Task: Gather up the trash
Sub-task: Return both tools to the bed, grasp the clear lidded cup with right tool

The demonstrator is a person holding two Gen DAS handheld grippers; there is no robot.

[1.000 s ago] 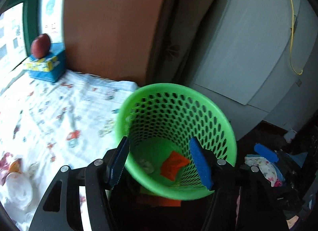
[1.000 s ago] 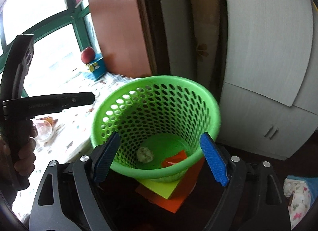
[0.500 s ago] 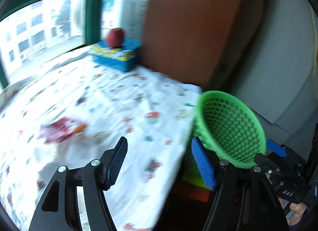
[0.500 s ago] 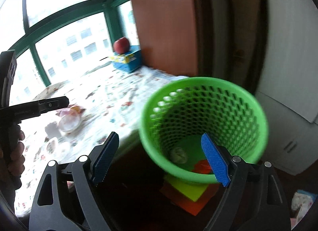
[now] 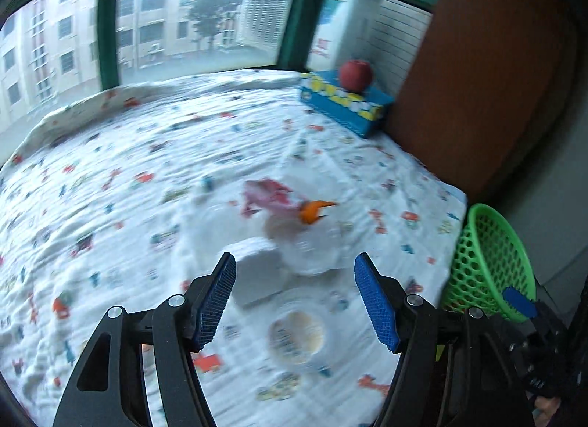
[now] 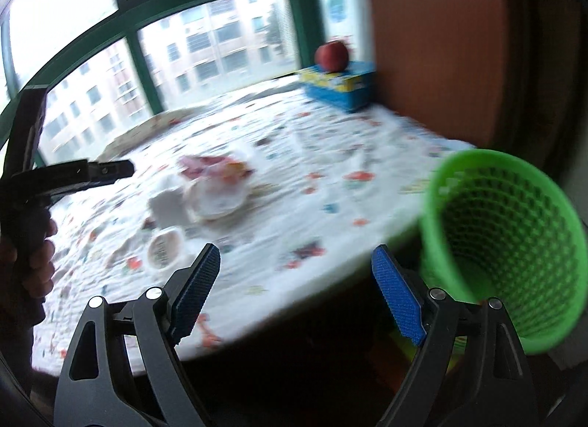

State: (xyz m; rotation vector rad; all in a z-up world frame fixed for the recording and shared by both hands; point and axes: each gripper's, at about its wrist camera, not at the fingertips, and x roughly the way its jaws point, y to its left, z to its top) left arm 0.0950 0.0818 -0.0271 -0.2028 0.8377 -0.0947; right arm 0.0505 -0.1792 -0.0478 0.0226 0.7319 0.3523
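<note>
Here I am looking over a table [image 5: 110,155] draped in a white cloth with small colourful prints, set against green-framed windows [image 5: 205,15]. A green mesh basket [image 6: 507,228] is standing off its right edge, contents hidden. A red apple [image 5: 355,75] is sitting on a blue box [image 5: 345,103]. Blurred trash [image 5: 294,228], clear plastic cups and wrappers, is lying mid-table. My left hand-held gripper [image 5: 297,298], jaws just widened, and right hand-held gripper [image 6: 294,294] are gaping, empty.
</note>
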